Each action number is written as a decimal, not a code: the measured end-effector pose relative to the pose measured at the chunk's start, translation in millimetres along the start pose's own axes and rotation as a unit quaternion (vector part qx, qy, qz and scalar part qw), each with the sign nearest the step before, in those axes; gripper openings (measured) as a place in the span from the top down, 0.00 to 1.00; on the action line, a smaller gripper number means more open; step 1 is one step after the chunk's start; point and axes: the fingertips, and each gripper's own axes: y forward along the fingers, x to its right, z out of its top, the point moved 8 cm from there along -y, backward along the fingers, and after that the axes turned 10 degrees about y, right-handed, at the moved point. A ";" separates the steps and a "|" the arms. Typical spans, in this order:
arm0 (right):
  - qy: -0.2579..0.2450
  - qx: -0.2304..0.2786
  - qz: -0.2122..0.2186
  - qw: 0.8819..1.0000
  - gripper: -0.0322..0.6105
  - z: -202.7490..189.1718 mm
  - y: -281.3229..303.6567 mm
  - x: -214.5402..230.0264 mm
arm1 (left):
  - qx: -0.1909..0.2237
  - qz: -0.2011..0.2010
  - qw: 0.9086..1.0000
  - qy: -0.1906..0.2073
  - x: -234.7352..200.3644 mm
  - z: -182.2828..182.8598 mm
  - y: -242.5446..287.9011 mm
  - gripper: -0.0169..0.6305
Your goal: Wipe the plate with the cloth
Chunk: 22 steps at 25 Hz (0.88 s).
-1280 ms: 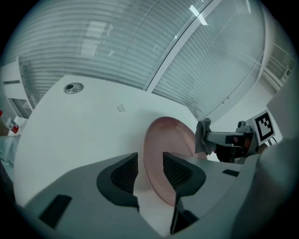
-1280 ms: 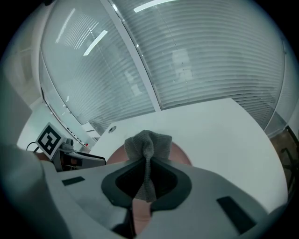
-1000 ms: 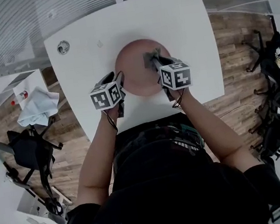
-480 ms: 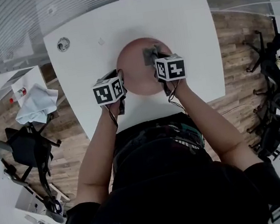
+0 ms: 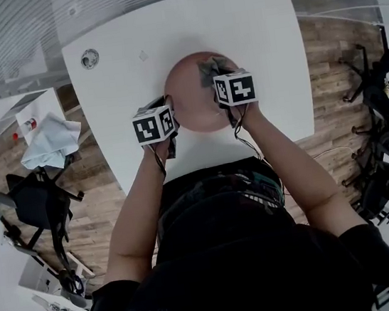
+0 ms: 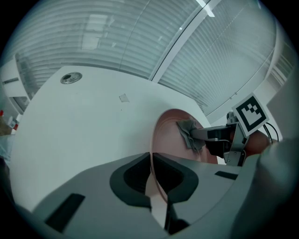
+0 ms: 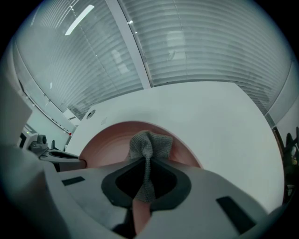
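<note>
Jaws of left gripper [image 6: 150,161] are closing on plate [image 5: 189,91] rim; right gripper [image 7: 145,164] jaws pinch cloth [image 7: 148,144], seemingly touching plate.

Dusty-pink plate [image 5: 187,93], grey cloth [image 5: 209,68] (fine knit weave), white table [image 5: 247,21], brown wood-plank floor [image 5: 326,68]

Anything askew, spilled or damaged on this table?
Nothing stands out. The plate lies whole on the table, the left tool closing its jaws on the rim, the right tool holding the cloth over it.
</note>
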 end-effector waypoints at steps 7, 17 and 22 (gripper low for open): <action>-0.053 -0.005 0.023 0.998 0.89 22.3 17.4 -19.0 | -0.003 -0.001 1.000 0.006 -1.1 1.9 1.8 0.92; -0.148 -0.057 0.123 0.980 0.89 14.1 40.9 -86.9 | -0.006 0.004 1.000 0.010 1.0 2.4 2.3 0.92; -0.152 -0.086 0.165 0.971 0.89 -10.0 43.4 -103.2 | -0.005 0.004 1.000 0.000 -1.0 3.3 2.9 0.93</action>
